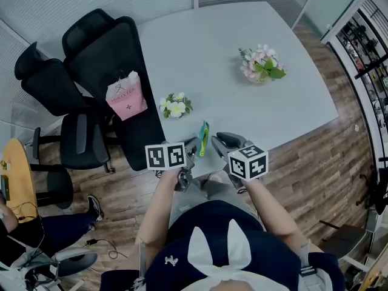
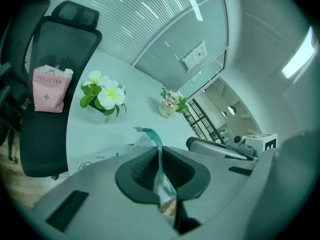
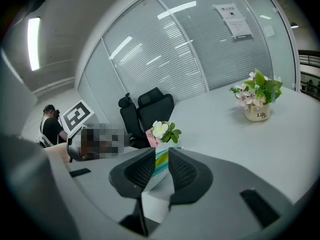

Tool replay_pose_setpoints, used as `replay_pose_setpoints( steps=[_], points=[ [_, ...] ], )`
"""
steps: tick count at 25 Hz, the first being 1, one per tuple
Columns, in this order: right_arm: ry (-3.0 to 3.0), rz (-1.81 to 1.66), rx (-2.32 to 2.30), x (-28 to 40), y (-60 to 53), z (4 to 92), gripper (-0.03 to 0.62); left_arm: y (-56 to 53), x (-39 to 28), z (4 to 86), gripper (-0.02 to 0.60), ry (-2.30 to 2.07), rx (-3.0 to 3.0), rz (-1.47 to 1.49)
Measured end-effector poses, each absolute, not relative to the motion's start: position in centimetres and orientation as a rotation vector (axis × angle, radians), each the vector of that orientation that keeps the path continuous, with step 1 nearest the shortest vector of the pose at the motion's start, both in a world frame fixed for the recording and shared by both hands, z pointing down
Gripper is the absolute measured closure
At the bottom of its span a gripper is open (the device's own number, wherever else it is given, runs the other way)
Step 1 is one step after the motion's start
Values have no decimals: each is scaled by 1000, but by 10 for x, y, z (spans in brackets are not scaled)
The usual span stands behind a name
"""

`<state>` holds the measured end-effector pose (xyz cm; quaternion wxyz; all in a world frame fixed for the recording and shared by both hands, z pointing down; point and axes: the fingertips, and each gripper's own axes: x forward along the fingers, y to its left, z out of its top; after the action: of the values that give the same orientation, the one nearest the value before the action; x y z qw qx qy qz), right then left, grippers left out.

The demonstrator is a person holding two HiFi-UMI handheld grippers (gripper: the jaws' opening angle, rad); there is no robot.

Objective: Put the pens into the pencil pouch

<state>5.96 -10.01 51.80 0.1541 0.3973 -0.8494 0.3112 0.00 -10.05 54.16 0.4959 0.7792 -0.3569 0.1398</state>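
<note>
So we've got the pouch [image 1: 204,137] pinched from both sides, right at the near edge of the table [image 1: 230,71]. Our left gripper [image 2: 161,170] is clamped down tight on a thin teal edge of it. Our right gripper [image 3: 161,156] is grasping a thicker striped bit, so its jaws sit a little apart with the fabric filling the gap. The pouch stands on edge between the two. A small pot of white flowers [image 1: 176,106] sits near it. A pink-flower pot [image 1: 260,63] is well off to the right, and a pink bag [image 1: 126,96] sits on the chair [image 1: 100,47].
</note>
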Motion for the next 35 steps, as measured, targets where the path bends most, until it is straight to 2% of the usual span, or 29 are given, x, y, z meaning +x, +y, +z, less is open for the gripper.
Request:
replay_pose_setpoints(
  steps=[21, 35],
  points=[
    [-2350, 929, 1106, 104, -86, 558, 507, -76, 36, 655, 546, -974, 1741, 459],
    [-2345, 930, 1067, 101, -86, 566, 505, -71, 31, 699, 545, -1035, 1691, 690]
  ],
)
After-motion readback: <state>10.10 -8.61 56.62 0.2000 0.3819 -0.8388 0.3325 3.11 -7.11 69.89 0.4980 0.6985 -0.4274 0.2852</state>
